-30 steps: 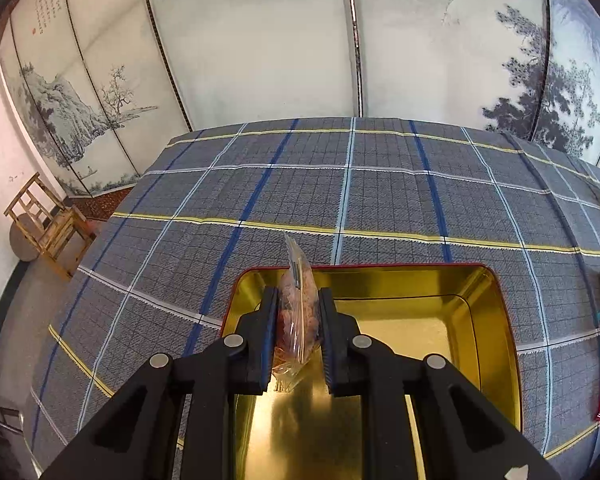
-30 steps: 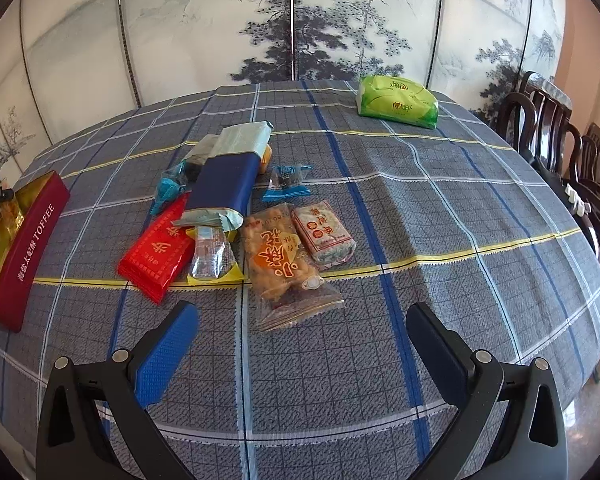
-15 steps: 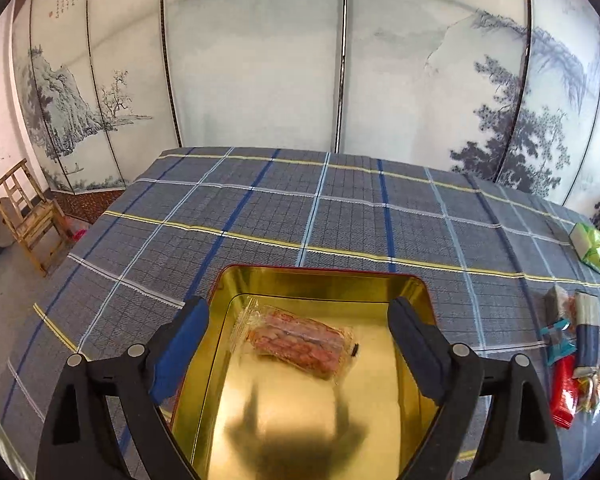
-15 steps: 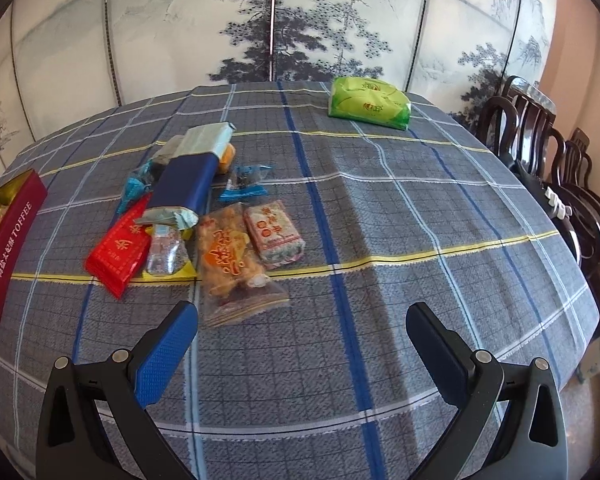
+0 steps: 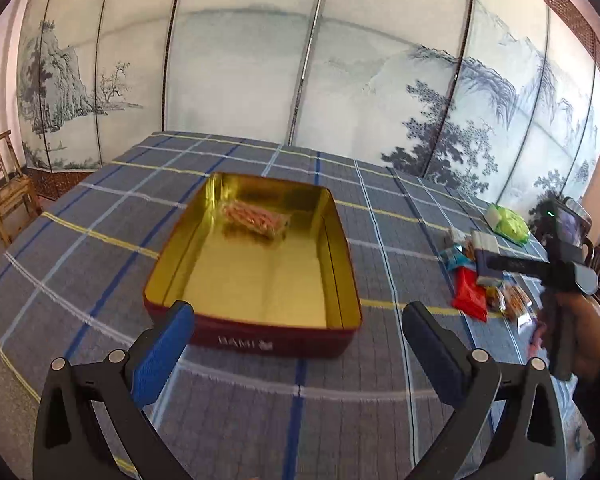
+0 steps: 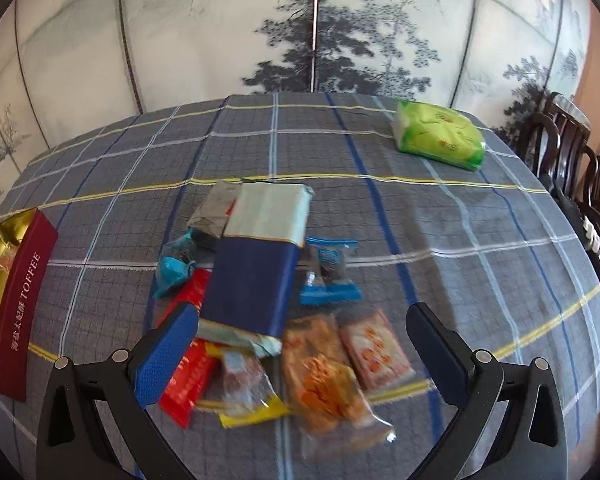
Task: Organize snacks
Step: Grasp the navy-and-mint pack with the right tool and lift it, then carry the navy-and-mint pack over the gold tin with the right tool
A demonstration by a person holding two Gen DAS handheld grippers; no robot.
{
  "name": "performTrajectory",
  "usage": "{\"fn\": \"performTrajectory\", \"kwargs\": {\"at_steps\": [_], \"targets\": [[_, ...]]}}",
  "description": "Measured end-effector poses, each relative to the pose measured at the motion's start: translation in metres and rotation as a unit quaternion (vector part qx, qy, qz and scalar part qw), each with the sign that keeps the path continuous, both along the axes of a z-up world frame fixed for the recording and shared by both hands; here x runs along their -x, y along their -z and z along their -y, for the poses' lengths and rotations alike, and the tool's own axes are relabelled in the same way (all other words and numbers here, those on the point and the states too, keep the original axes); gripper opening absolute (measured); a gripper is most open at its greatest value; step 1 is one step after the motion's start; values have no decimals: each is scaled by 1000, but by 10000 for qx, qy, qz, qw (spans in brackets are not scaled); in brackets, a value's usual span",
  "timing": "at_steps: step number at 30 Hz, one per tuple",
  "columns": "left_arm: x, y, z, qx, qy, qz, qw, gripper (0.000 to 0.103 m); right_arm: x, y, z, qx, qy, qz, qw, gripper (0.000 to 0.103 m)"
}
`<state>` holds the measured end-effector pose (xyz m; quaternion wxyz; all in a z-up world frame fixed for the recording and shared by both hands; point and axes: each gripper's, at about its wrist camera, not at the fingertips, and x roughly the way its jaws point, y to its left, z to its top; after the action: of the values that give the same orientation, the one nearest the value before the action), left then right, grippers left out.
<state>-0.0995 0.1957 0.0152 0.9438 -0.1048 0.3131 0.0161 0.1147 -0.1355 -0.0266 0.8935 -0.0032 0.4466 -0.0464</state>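
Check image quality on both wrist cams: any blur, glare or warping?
Left wrist: motion blur smears the snack packet in the tin, whose gold floor throws glare; fisheye bends the screen panels. Right wrist: near snack pile blurred, green bag less so; dark vignette corners.

My blue-padded black fingers (image 5: 162, 354); gold-lined maroon metal tin (image 5: 342, 276); grey plaid counter (image 5: 100, 216) cloth, striped blue, yellow, white.

Black hand-held gripper (image 5: 298, 346), blue finger pads (image 5: 162, 354), silver screws
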Motion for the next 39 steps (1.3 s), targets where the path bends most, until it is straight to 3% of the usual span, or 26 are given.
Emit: {"fn": "performTrajectory", "kwargs": {"at_steps": [4,6,7,8,13,20,29,39], "targets": [[24,11,9,172,210,-48,9996,103,-29,18,1,-344,28,-236,9991,103],[31,14,9,327,281,-57,9991,103,-37,27,5,-472,102,-365,9982,97],[33,15,8,385,276,-68,9989,103,-38,29,8,-593,78,-347,9976,76],[34,17,7,435,251,-49,9987,103,-39,30,9,-599,96,-351,9975,49],[37,21,3,549,218,-28,9983,103,-26,20,17,-630,91,-97,9979,46],[40,27,10,453,192,-93,9987,103,-4,-23,24,-636,-146,468,9968,46],[42,33,26,312,344,-228,9987,103,15,-79,44,-1457,-414,934,9840,46],[42,39,43,92,520,-291,9982,103,29,-115,3,-479,-679,1404,9866,46]]}}
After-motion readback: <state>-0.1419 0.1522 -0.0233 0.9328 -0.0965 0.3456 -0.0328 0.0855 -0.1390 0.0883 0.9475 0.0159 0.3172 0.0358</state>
